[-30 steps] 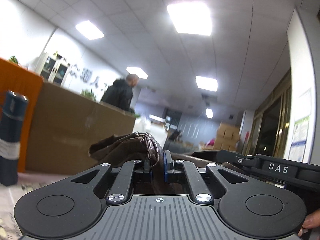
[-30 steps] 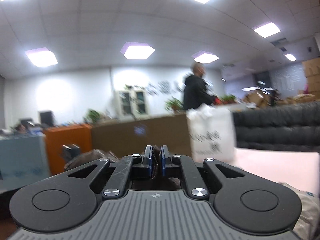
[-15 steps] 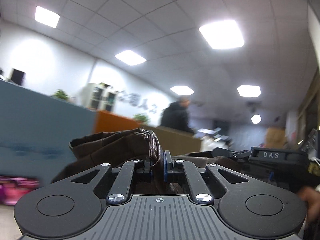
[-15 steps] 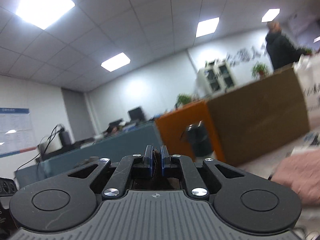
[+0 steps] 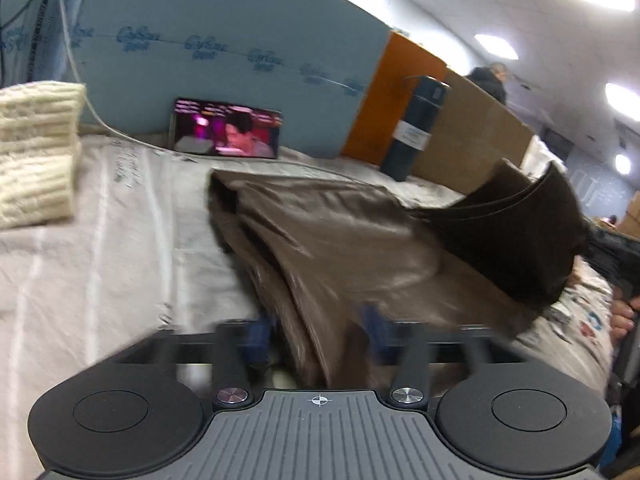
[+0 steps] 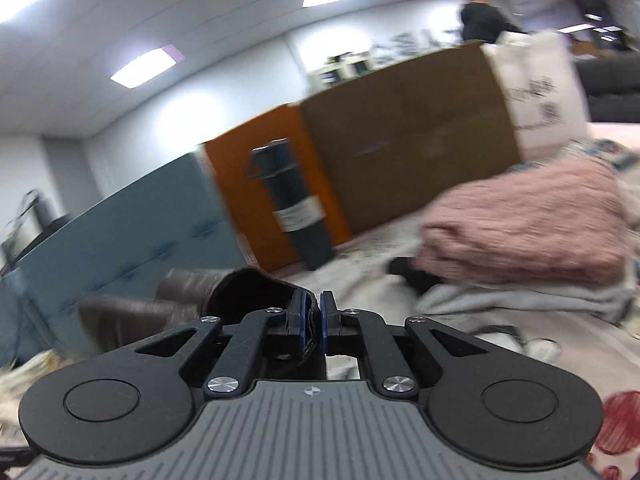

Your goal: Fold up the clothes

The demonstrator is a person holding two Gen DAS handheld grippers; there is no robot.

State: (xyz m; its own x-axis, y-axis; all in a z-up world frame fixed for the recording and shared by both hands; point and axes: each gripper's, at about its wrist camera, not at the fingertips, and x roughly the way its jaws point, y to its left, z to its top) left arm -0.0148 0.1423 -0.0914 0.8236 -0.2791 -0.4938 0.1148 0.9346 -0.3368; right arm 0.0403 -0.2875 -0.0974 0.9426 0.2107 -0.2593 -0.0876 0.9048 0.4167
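A brown garment [image 5: 332, 236] lies partly on the cloth-covered table [image 5: 100, 240], one end running between the fingers of my left gripper [image 5: 316, 336]. That gripper's fingers stand apart, open around the cloth, and are blurred. The garment's far corner [image 5: 520, 232] is lifted at the right, held by my right gripper [image 5: 612, 252], seen at the frame edge. In the right wrist view my right gripper [image 6: 314, 316] is shut on the brown garment's edge [image 6: 256, 292], which folds over its left finger.
A cream knitted stack [image 5: 36, 152] sits at the left. A phone [image 5: 226, 134] leans on a blue board [image 5: 224, 52], with a dark bottle [image 5: 412, 128] beside it. A pink sweater [image 6: 528, 220] on grey clothes lies to the right. A person [image 6: 480, 16] stands behind the cardboard.
Both grippers have tilted down from the ceiling toward the table. My left gripper has opened around the brown garment, which now spreads onto the table. The right stays shut on it.
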